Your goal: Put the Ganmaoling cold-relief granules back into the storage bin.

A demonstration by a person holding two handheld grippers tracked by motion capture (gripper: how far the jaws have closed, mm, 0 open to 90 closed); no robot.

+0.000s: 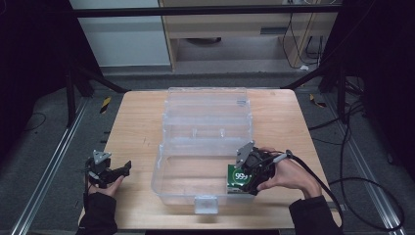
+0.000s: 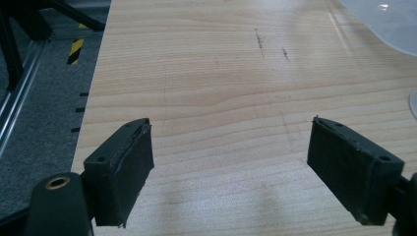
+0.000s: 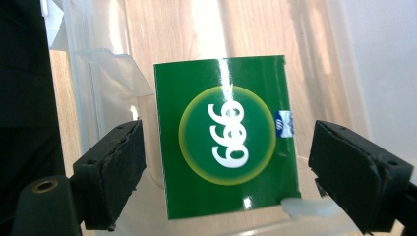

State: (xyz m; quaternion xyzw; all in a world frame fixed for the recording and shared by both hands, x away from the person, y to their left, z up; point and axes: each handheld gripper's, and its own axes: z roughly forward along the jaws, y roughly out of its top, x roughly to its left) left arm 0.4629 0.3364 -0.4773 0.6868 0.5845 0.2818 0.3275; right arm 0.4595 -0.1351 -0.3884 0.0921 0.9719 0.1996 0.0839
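Observation:
A flat green box (image 1: 236,176) with a white "999" in a yellow-ringed circle lies inside the clear plastic case (image 1: 164,169), at its front right corner. In the right gripper view the green box (image 3: 226,135) sits between the wide-apart jaws with a gap on each side. My right gripper (image 1: 247,172) hangs over that corner, open (image 3: 230,147). My left gripper (image 1: 124,169) is open above bare wood left of the case, nothing between its pads (image 2: 231,142).
The case's clear lid (image 1: 205,105) lies open toward the back, and a white latch (image 1: 205,203) juts from its front wall. The wooden table (image 1: 132,127) has bare room on the left. Cables (image 1: 362,183) trail off to the right.

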